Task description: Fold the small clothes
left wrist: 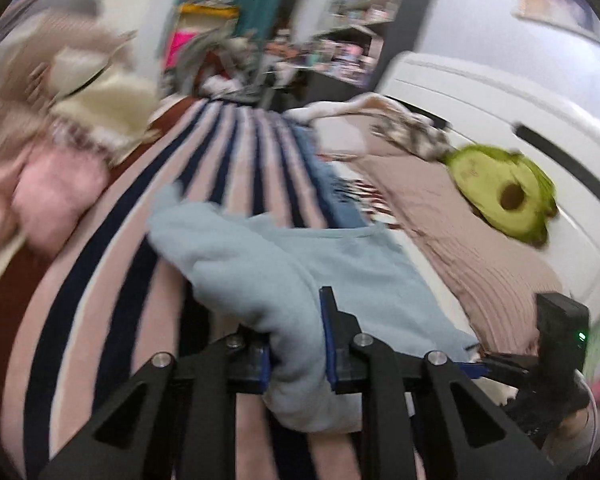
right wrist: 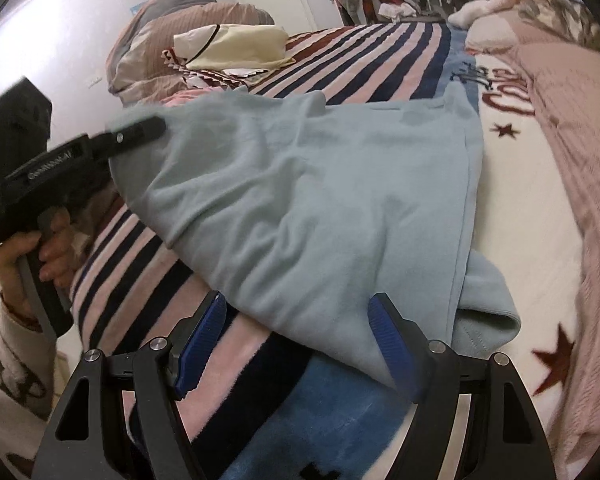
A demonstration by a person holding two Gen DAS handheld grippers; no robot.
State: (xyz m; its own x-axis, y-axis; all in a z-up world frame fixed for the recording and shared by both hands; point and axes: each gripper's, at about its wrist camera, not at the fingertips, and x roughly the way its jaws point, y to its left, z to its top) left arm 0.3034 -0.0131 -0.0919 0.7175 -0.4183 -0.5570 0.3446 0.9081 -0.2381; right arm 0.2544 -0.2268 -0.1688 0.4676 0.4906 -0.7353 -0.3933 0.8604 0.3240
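Note:
A light blue garment lies partly lifted over a striped blanket on a bed. My left gripper is shut on a bunched edge of it, and the cloth hangs down between the blue pads. In the right wrist view that gripper pinches the garment's far left corner and holds it up, so the cloth slopes down to the right. My right gripper stands open low over the garment's near edge. Cloth lies between its blue pads, which do not press it.
A green avocado plush rests on a beige quilt to the right. Cream folded clothes and pillows are piled at the far left. A pink cushion lies beside the stripes. A hand grips the left tool's handle.

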